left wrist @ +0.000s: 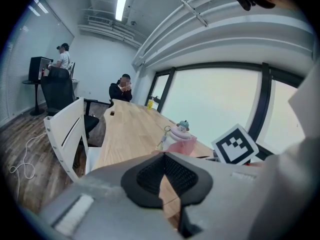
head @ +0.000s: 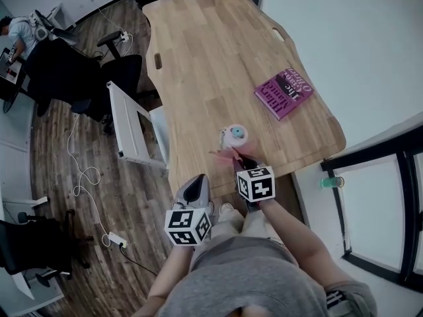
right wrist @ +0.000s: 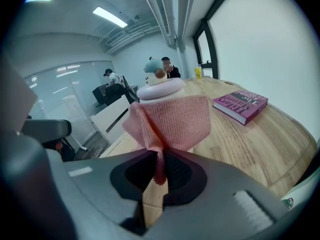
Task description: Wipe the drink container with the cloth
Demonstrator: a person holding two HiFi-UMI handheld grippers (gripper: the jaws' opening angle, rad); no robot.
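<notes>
The long pale wooden table (head: 218, 78) fills the head view, with the magenta paperback book (head: 284, 92) out at two o'clock from the action. Near the table's close edge stands the small white drink container with a blue figurine cap (head: 234, 137), upright, its long axis vertical. Draped over its near side is the pink woven cloth (head: 228, 154).

The right gripper (head: 246, 167) sits just beside the container, which lies dead ahead at twelve o'clock. That makes it clearly the nearer tool. The left gripper (head: 196, 185) hangs off the table edge at about seven o'clock from the container, well apart.

The right gripper view shows what the head view can't: its pads pinch a corner of the cloth (right wrist: 170, 119), which spreads across the container (right wrist: 157, 84) below the lid. The left gripper view shows its own pads (left wrist: 150, 171) pressed together on nothing.
</notes>
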